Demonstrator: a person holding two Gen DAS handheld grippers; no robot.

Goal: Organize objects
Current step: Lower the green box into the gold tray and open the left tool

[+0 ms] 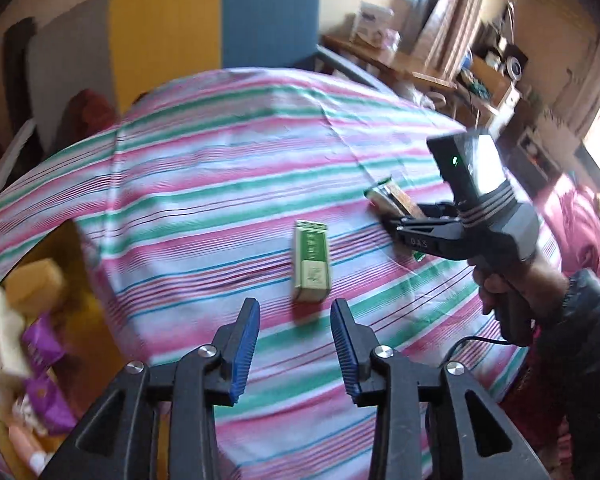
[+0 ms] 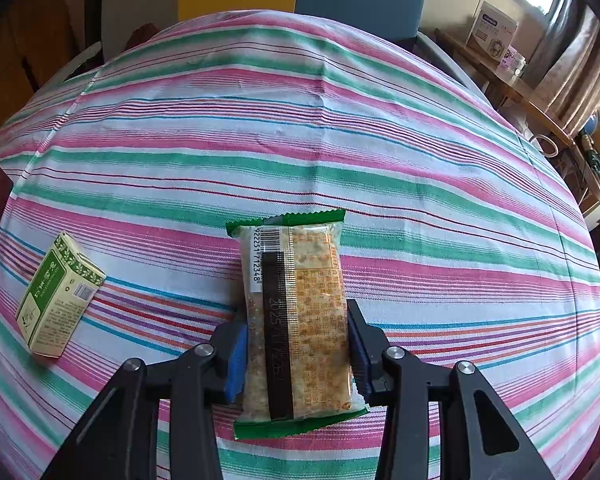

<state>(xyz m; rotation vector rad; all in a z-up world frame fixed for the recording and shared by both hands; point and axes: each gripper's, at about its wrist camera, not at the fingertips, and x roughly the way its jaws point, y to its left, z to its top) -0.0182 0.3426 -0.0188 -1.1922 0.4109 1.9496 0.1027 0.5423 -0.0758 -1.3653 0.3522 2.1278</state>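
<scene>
**Right gripper clamped on snack packet; left gripper empty above green box**

Your right gripper point(image 2: 296, 344) was pinching a clear snack packet point(image 2: 296, 316) with green sealed ends, its blue pads pressed against the packet's two long sides at lower centre of the right wrist view. The packet ran lengthwise up the frame, barcode end uppermost, over the striped tablecloth point(image 2: 340, 140). Whether it was lifted clear of the cloth or resting on it could not be told.

Your left gripper point(image 1: 295, 344) stood spread, nothing between its blue pads. It pointed down at the cloth, at bottom centre of the left wrist view. A small green box point(image 1: 311, 266) lay flat on the cloth just above the gap between the pads, apart from them. In the right wrist view the same box lay at the left edge, well apart from the packet.

In the left wrist view your right hand point(image 1: 516, 284), in a dark sleeve, held the right gripper at mid right, with the packet showing beyond its fingers.

A yellow bin point(image 1: 100, 320) at lower left of that view held purple wrappers point(image 1: 46, 376) and pale blocks; that part was blurred.
</scene>
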